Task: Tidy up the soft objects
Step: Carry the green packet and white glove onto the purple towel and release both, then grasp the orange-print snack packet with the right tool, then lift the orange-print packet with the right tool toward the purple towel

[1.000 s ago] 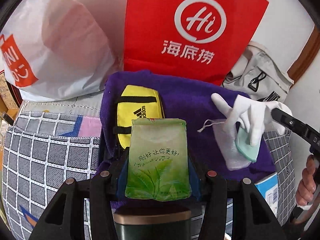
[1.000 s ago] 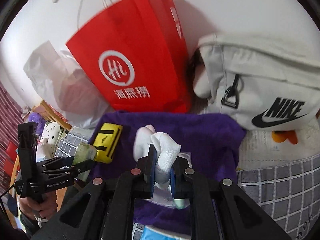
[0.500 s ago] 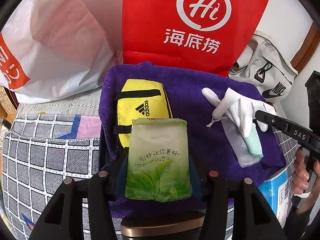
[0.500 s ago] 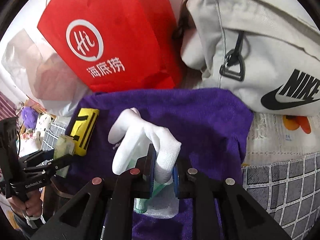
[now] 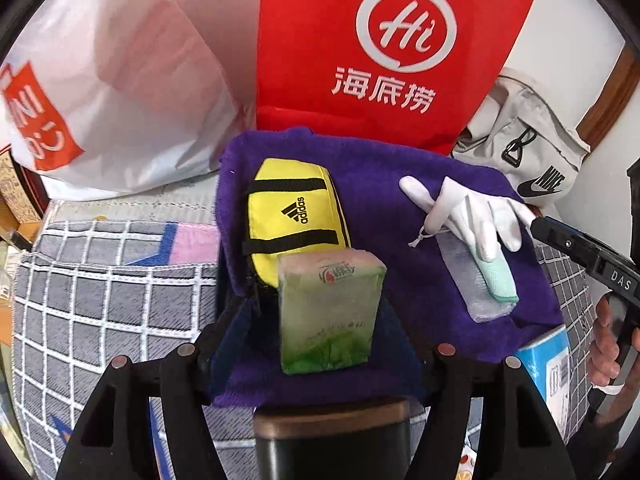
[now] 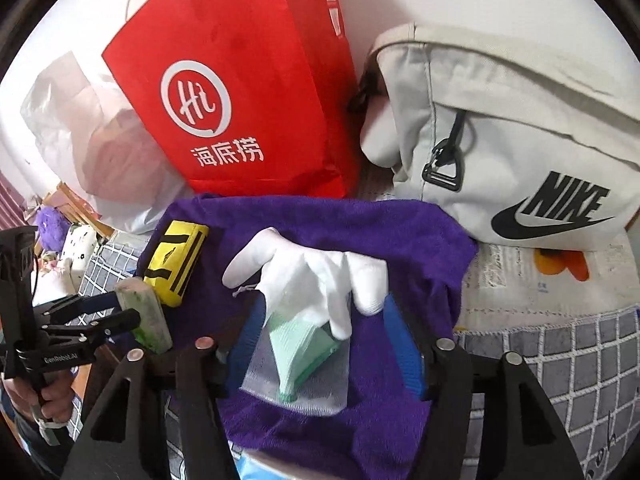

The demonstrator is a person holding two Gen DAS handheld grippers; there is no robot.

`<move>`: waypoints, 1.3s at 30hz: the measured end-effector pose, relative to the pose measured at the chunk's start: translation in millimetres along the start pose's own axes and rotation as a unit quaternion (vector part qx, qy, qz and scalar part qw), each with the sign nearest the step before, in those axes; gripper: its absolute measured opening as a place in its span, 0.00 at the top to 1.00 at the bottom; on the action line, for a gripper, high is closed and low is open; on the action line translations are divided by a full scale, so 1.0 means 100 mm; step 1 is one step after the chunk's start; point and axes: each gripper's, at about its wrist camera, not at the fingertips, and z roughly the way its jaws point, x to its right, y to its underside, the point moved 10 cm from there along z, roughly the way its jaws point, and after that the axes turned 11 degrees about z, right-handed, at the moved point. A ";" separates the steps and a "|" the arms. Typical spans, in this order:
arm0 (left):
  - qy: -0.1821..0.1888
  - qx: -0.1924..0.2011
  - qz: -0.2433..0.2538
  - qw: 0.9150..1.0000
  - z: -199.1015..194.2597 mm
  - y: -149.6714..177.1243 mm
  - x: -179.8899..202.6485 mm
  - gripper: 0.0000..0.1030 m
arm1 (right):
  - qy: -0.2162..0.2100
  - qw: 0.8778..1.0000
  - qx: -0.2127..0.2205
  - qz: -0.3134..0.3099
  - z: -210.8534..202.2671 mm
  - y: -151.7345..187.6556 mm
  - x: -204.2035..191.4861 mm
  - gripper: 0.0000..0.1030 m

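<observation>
- Left gripper: jaws stood apart, having just been opening; the green tissue pack lay tilted between them on the purple towel, free of both pads.
- Yellow pouch — just beyond the pack.
- Right gripper: jaws just opened; the white glove rested between them — released — over a mint cloth and mesh bag.

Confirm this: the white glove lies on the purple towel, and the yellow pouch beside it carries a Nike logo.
Wrong logo. In the left wrist view the yellow pouch carries an Adidas logo; the Nike logo is on the grey bag. The white glove does lie on the purple towel.
</observation>
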 end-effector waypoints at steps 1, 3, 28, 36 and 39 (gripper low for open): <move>-0.001 0.003 0.000 1.000 -0.04 0.01 -0.01 0.36 | 0.005 1.000 0.002 -0.002 -0.04 0.02 0.01 0.40; -0.005 0.009 -0.002 1.000 -0.14 0.03 -0.02 0.36 | 0.014 1.000 0.007 -0.004 -0.15 0.06 0.01 0.40; 0.018 0.043 -0.021 0.999 -1.07 1.10 0.27 0.36 | -0.046 0.998 0.003 -0.053 -1.20 1.73 -0.68 0.55; 0.009 0.039 -0.041 0.998 -1.04 1.44 0.05 0.36 | 0.010 0.984 -0.089 -0.151 -0.64 2.12 -1.04 0.55; 0.012 0.048 -0.046 0.998 -1.05 1.48 -0.06 0.36 | 0.038 0.978 -0.116 -0.169 -0.45 2.17 -1.04 0.54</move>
